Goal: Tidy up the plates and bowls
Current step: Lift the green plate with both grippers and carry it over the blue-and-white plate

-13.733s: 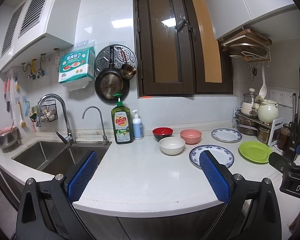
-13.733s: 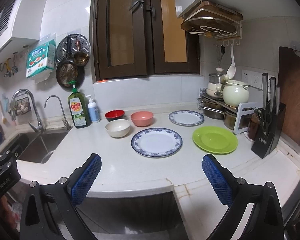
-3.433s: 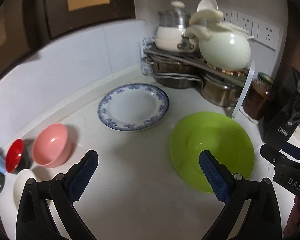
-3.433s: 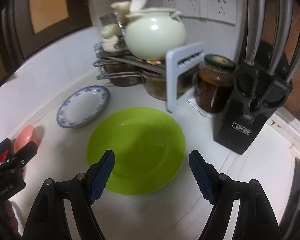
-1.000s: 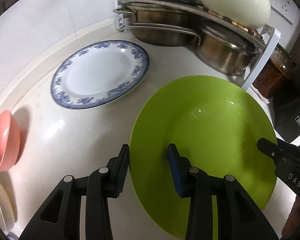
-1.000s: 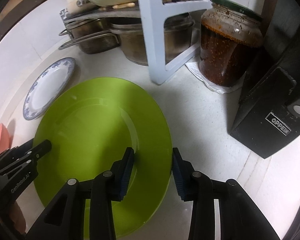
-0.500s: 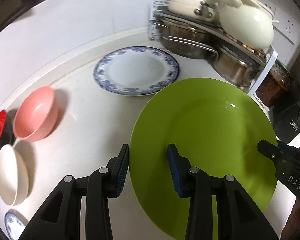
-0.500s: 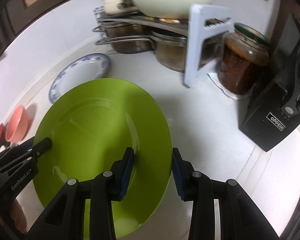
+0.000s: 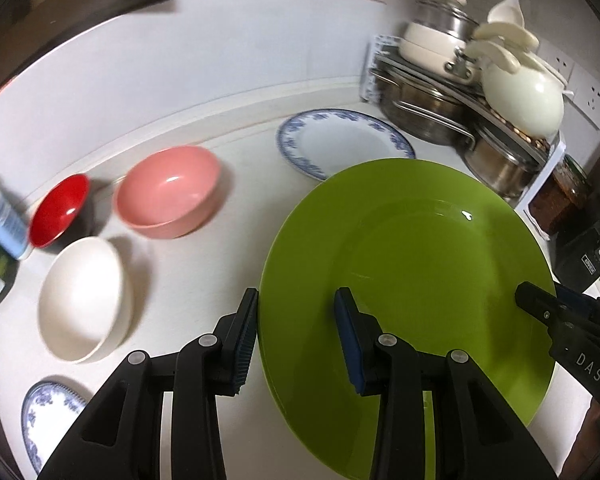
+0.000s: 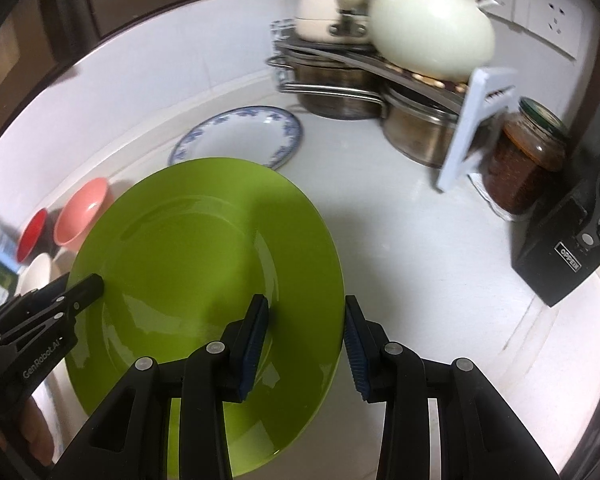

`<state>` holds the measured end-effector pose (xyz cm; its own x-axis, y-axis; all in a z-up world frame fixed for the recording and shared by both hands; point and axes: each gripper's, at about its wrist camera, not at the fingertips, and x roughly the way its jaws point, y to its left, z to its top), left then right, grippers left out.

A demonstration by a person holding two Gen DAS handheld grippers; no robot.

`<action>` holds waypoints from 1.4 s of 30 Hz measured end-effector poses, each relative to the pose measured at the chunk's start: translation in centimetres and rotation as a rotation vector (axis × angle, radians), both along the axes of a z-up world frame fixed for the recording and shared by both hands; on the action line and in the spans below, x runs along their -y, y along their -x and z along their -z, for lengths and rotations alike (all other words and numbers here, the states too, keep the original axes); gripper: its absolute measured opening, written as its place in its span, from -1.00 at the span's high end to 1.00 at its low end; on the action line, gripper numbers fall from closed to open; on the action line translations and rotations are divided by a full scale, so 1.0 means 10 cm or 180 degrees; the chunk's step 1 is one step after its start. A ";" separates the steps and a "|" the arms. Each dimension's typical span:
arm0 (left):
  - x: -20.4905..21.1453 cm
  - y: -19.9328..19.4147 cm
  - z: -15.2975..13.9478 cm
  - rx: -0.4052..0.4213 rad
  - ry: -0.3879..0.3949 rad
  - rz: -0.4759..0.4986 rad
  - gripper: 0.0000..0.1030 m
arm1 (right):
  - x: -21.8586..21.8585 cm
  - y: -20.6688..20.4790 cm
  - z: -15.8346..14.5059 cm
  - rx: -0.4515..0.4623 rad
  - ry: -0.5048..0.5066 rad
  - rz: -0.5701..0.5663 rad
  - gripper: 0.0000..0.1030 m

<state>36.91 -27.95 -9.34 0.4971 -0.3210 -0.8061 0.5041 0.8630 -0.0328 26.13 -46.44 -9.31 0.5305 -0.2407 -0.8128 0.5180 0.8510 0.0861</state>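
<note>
1. A white kitchen table [image 9: 228,240] fills the picture.
2. The left tongs [image 9: 296,340] and right tongs [image 10: 306,344] are each partly closed, pinching opposite rims of the green plate [image 9: 412,280], held up at the lower middle.
3. It looks stiff, smooth and breakable; the rims are the best place to hold.
4. Farther out, upper left, sit a pink bowl [image 9: 168,196] and white bowl [image 9: 80,296].

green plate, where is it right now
The green plate is up off the counter, held between both grippers: the left gripper clamps its left rim, the right gripper its right rim, in front of the blue-rimmed plate.
</note>
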 end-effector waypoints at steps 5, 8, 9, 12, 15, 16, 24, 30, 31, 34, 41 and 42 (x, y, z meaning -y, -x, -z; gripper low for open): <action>-0.37 0.03 -0.07 0.0047 0.0033 -0.0166 0.27 | -0.25 -0.05 -0.07 0.0044 0.0033 -0.0153 0.25; -0.58 0.05 -0.10 0.0069 0.0042 -0.0259 0.27 | -0.40 -0.07 -0.11 0.0066 0.0054 -0.0246 0.25; -0.65 0.06 -0.11 0.0075 0.0045 -0.0283 0.27 | -0.47 -0.09 -0.13 0.0072 0.0053 -0.0286 0.25; -0.88 0.09 -0.13 0.0090 0.0058 -0.0377 0.27 | -0.65 -0.13 -0.16 0.0090 0.0077 -0.0384 0.25; -1.09 0.12 -0.16 0.0104 0.0064 -0.0477 0.27 | -0.85 -0.17 -0.20 0.0107 0.0093 -0.0487 0.25; -1.17 0.13 -0.16 0.0109 0.0062 -0.0509 0.27 | -0.89 -0.17 -0.21 0.0109 0.0096 -0.0508 0.25; -1.71 0.21 -0.20 0.0140 0.0058 -0.0766 0.27 | -1.37 -0.23 -0.23 0.0155 0.0100 -0.0781 0.25; -2.14 0.26 -0.22 0.0165 0.0045 -0.0963 0.27 | -1.74 -0.27 -0.24 0.0175 0.0103 -0.0977 0.25; -2.22 0.27 -0.22 0.0169 0.0039 -0.1000 0.27 | -1.80 -0.28 -0.24 0.0180 0.0103 -0.1008 0.25; -2.43 0.31 -0.23 0.0189 0.0018 -0.1107 0.26 | -2.01 -0.32 -0.24 0.0186 0.0099 -0.1132 0.25; -2.88 0.38 -0.24 0.0201 -0.0012 -0.1331 0.27 | -2.45 -0.41 -0.23 0.0193 0.0066 -0.1396 0.25; -2.94 0.40 -0.24 0.0199 -0.0016 -0.1367 0.27 | -2.51 -0.42 -0.23 0.0194 0.0065 -0.1433 0.25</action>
